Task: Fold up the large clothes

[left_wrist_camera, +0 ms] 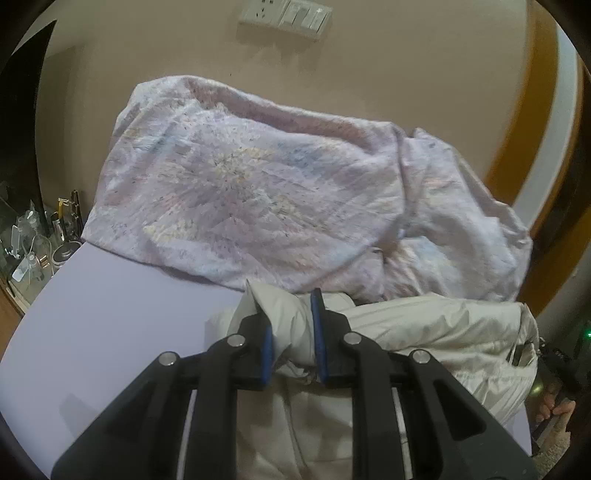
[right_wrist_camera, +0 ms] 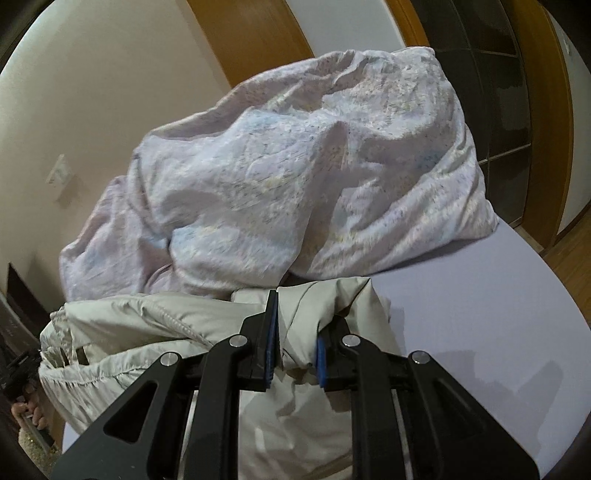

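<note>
Cream fabric fills the lower part of both wrist views: a pale puffy jacket (left_wrist_camera: 436,336) lies across a bed with a smooth lavender sheet (left_wrist_camera: 110,314). The left gripper (left_wrist_camera: 291,321) is pinched onto a bunched fold at one end of the jacket, its blue-lined pads squeezing the cloth so the material bulges out between and above them. The right gripper (right_wrist_camera: 295,321) has the same sort of hold on the other end of the jacket (right_wrist_camera: 129,332), its jaws nearly together with a thick wad of cloth caught between the blue pads. Between the two holds the garment sags in soft wrinkles, a zip line running across it in the right wrist view.

Just behind the jacket, and touching it, a crumpled lilac patterned quilt (left_wrist_camera: 240,184) is heaped against the beige wall. A switch plate (left_wrist_camera: 286,16) sits on that wall above the quilt. At the bed's left edge stands a cluster of small bottles (left_wrist_camera: 37,236).
</note>
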Available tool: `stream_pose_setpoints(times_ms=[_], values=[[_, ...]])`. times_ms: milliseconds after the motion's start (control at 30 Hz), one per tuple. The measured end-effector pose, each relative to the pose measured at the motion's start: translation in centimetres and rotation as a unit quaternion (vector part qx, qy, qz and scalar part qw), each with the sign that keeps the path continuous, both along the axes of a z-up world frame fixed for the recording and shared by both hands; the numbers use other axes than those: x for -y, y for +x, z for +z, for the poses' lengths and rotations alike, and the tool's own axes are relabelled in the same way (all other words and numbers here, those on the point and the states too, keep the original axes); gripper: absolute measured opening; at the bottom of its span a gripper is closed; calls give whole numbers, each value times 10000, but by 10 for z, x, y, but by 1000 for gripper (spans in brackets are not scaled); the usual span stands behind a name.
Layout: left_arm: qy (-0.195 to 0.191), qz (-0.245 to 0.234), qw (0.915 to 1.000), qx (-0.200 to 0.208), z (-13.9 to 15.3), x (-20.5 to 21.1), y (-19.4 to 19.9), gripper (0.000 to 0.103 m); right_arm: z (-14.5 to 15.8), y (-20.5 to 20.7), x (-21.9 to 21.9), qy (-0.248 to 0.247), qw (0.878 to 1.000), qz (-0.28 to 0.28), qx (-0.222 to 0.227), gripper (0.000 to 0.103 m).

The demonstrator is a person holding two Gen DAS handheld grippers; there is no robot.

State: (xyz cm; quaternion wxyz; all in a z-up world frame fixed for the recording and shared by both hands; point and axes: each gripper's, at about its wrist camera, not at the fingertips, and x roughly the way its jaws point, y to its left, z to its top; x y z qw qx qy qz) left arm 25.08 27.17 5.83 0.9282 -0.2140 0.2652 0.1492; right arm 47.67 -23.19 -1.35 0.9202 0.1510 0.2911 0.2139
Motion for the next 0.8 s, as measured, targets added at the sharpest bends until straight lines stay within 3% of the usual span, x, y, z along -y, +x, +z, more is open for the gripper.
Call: stream_pose_setpoints(times_ms=[167,333,500,600,667,700,733,800], values=[[120,192,9993,-284,-22,-16,56,18,-13,46,-28,-194,9994,-253,-139,17],[214,310,9973,-629,-53,-23,98,18,-44,87,-48,-280,9968,-467,-591,18],[131,438,9956,-814,-75,-30,114,22,-61,104,-49,-174,9933,-539,-1004,28],[16,424,9961,-769,-73,-32,114,34,-52,100,-40,21,9936,-522,-1001,41],[-28,428,9971,-629,-65,-32,107,52,-39,91,-30,106,9951,-571,-795,67],[48,459,9974,-558,-58,-29,102,59,-29,83,-25,76,9960,-684,-570,72],[132,476,9976,-493,-52,-26,98,70,-19,73,-20,49,9967,-735,-330,74],[259,345,9985,-345,-39,-16,85,71,-10,58,-21,-25,9983,-540,-195,74]])
